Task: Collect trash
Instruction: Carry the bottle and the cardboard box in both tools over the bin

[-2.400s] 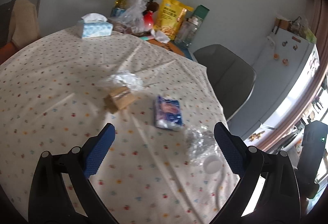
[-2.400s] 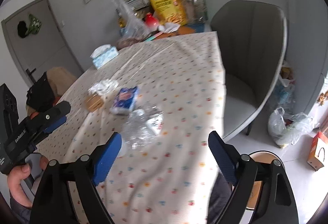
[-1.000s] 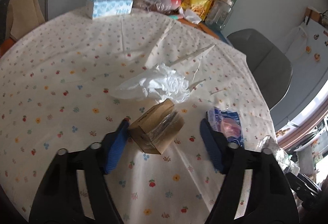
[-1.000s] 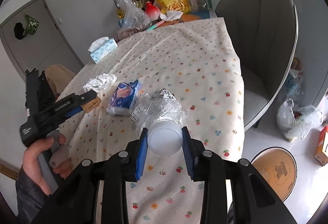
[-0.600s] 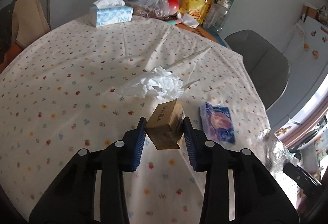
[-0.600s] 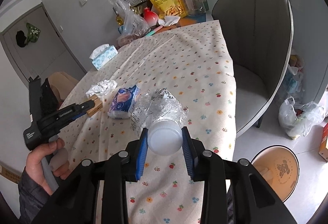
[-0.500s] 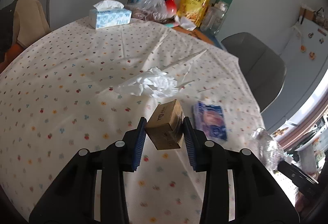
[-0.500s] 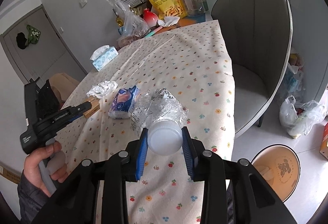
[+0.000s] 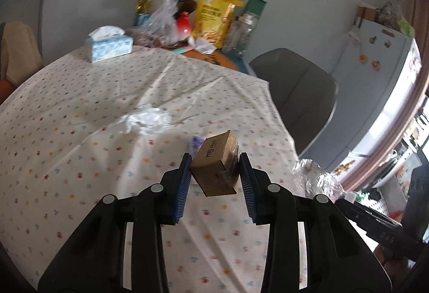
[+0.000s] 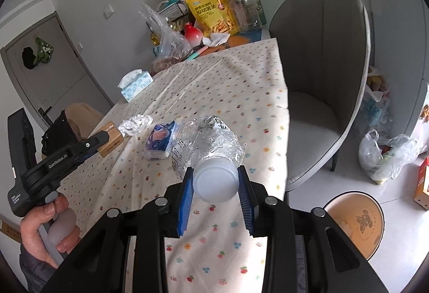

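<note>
My left gripper [image 9: 215, 167] is shut on a small brown cardboard box [image 9: 215, 171] and holds it above the dotted tablecloth [image 9: 67, 132]. My right gripper [image 10: 215, 180] is shut on the white-capped neck of a crushed clear plastic bottle [image 10: 209, 142], lifted above the table. The bottle also shows at the right of the left wrist view [image 9: 313, 180]. A crumpled white wrapper [image 9: 146, 120] and a blue tissue pack [image 10: 161, 141] lie on the cloth. The box in my left gripper shows in the right wrist view [image 10: 111, 138].
A tissue box [image 9: 108, 47], a yellow snack bag [image 9: 214, 18], bags and bottles stand at the table's far edge. A grey chair [image 10: 321, 73] stands at the right. A round bin [image 10: 356, 220] and a plastic bag [image 10: 386, 156] are on the floor.
Both grippers have closed on their items and lifted them. My left gripper has risen and shifted right with the box. The right gripper holds the bottle nearly still.
</note>
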